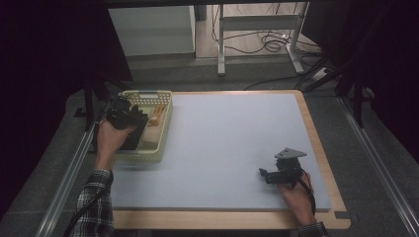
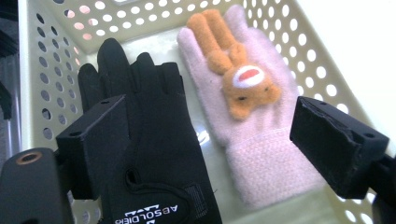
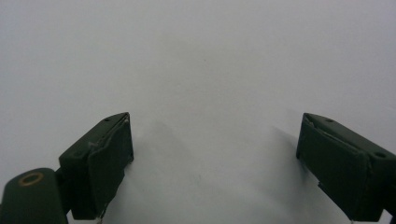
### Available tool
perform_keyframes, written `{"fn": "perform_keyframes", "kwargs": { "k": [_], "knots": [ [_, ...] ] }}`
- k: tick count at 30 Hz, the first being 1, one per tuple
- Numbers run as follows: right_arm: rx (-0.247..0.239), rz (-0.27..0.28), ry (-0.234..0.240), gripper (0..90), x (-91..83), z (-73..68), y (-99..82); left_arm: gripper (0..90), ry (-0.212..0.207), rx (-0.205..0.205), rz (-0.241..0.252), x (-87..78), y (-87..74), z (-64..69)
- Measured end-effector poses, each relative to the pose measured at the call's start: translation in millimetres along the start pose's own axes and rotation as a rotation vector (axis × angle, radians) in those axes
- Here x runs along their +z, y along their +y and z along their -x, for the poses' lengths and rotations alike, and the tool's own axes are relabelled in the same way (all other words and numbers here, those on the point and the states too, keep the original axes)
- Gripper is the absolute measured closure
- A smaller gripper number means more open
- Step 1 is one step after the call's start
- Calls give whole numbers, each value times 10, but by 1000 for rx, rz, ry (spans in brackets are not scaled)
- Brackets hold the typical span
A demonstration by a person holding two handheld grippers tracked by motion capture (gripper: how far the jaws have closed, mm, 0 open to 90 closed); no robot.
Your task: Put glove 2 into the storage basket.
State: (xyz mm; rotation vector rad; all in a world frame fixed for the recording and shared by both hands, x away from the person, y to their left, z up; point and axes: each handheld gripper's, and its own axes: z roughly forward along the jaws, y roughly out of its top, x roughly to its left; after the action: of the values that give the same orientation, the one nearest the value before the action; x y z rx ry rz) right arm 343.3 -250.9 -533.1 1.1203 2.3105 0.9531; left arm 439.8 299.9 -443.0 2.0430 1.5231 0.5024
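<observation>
gloves in basket (image 2: 32,70), long axes side by side, fingers pointing away: black glove (image 2: 154,154), pink glove (image 2: 252,116) with orange bear. left gripper (image 2: 205,140) jaws apart, empty; right gripper (image 3: 215,158) jaws apart.

You are looking at a pale yellow basket (image 2: 299,42) dotted with round holes, holding a black glove (image 2: 154,140) with white lettering and a pink knitted glove (image 2: 261,140) wearing an orange bear (image 2: 238,70); your sleeve (image 1: 96,202) is showing black-and-white plaid over the light blue mat (image 1: 222,148).
</observation>
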Motion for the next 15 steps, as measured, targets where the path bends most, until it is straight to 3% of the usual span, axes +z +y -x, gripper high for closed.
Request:
{"fn": "perform_keyframes", "kwargs": {
  "k": [15],
  "knots": [
    [0,0,0,106,0,0,0,99,-49,15,55,-93,-95,77]
  ]
}}
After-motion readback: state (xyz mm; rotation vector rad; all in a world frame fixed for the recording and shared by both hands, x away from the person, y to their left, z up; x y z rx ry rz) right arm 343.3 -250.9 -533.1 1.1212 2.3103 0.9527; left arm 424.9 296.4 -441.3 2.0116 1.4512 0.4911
